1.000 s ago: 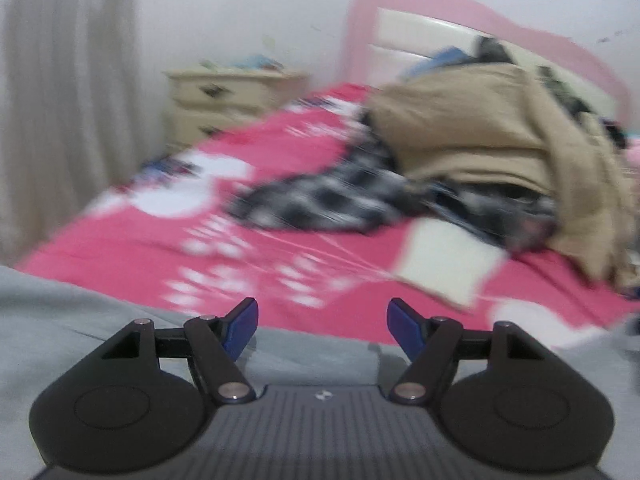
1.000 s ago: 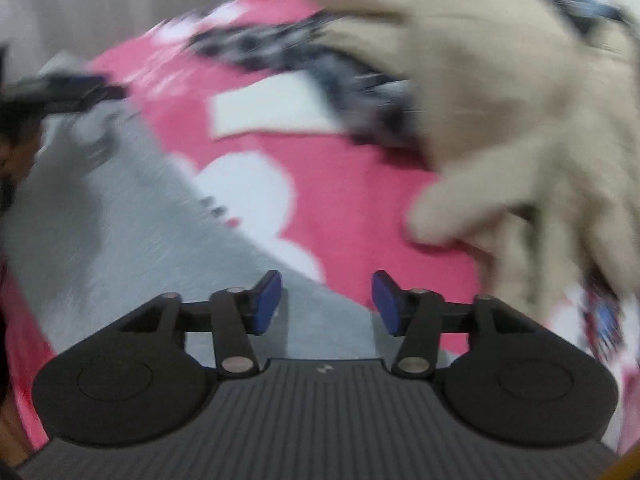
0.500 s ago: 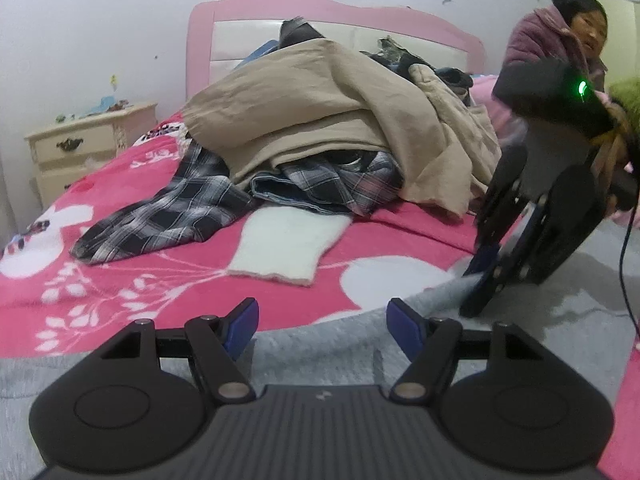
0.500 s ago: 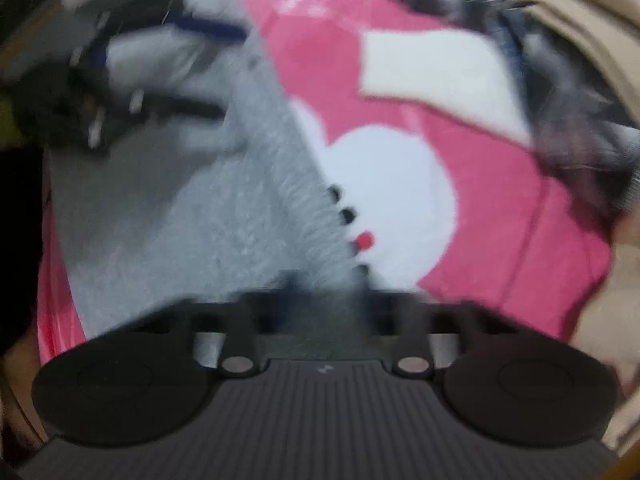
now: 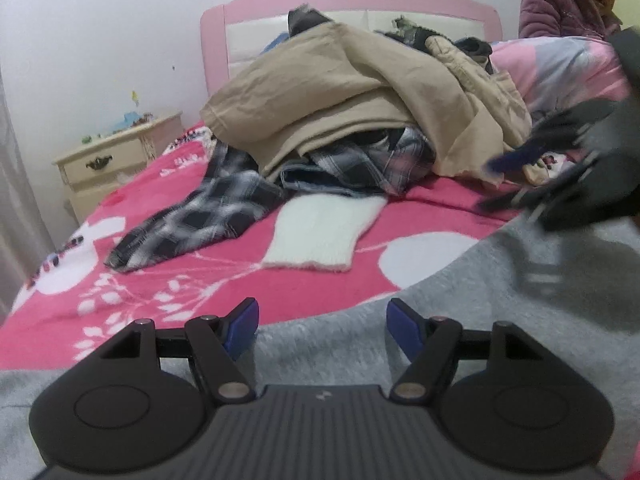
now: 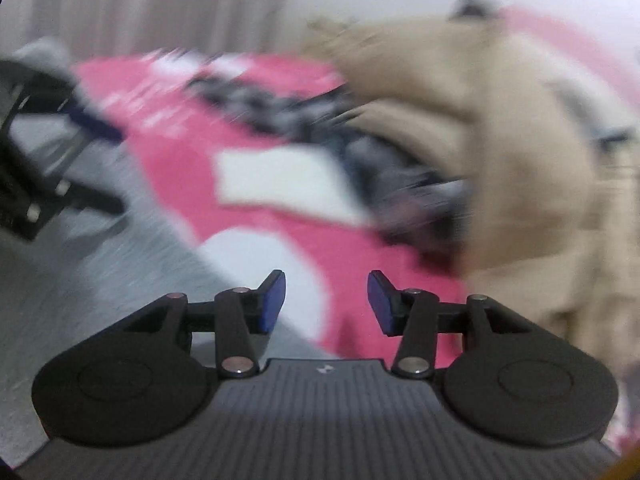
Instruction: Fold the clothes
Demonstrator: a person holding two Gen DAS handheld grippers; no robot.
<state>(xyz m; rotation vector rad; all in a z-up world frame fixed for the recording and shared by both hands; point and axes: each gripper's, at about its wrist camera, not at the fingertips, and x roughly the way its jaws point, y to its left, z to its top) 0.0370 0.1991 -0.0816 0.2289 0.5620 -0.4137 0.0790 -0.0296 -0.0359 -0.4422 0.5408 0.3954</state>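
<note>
A grey garment lies spread over the near part of the pink bed, and it shows again, blurred, at the left of the right wrist view. My left gripper hovers open just above its edge, holding nothing. My right gripper is open and empty over the grey cloth's border and the pink cover. In the left wrist view the right gripper appears blurred at the right, above the grey garment. The left gripper shows at the left edge of the right wrist view.
A pile of clothes sits at the head of the bed: a beige cloth, a plaid shirt and a white knit piece. A cream nightstand stands left of the bed. A person in a purple jacket is at the far right.
My right gripper was low on the grey garment with its jaws blurred; now it is lifted, open and swinging toward the beige pile. My left gripper stays open over the grey edge.
</note>
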